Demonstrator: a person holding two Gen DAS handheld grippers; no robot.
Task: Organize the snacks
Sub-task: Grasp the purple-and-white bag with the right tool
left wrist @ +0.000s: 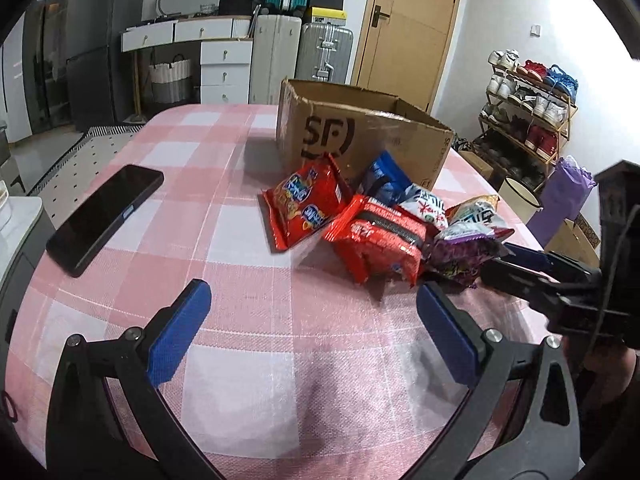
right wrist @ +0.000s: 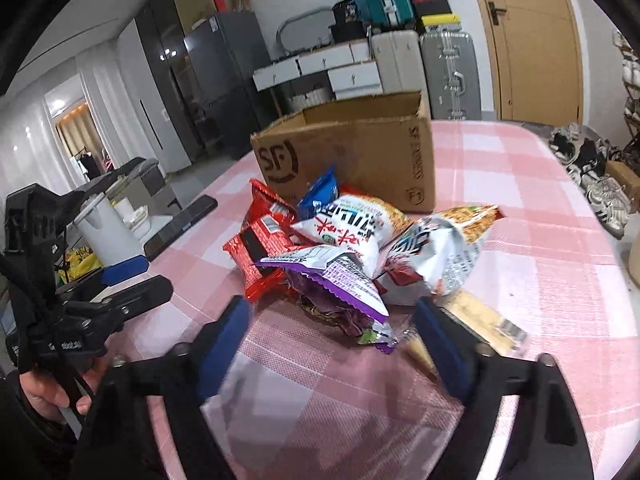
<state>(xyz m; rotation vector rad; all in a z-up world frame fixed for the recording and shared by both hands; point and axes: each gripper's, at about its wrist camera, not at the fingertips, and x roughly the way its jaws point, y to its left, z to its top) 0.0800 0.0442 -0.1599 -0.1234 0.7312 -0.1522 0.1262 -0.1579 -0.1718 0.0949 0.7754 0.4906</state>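
Snack pile (left wrist: 384,224) and box (left wrist: 360,136) block ahead; cloth (left wrist: 200,200) leftward clear.

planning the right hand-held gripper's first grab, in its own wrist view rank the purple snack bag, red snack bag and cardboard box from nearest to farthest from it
1. Purple snack bag: just ahead of the right hand-held gripper, between its open fingers.
2. Red snack bag: farther back, left of the pile.
3. Cardboard box: behind the pile, farthest.

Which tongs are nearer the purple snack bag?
Right. The right tongs stand open just short of the purple snack bag; the left tongs hang open over bare tablecloth, off to its side.
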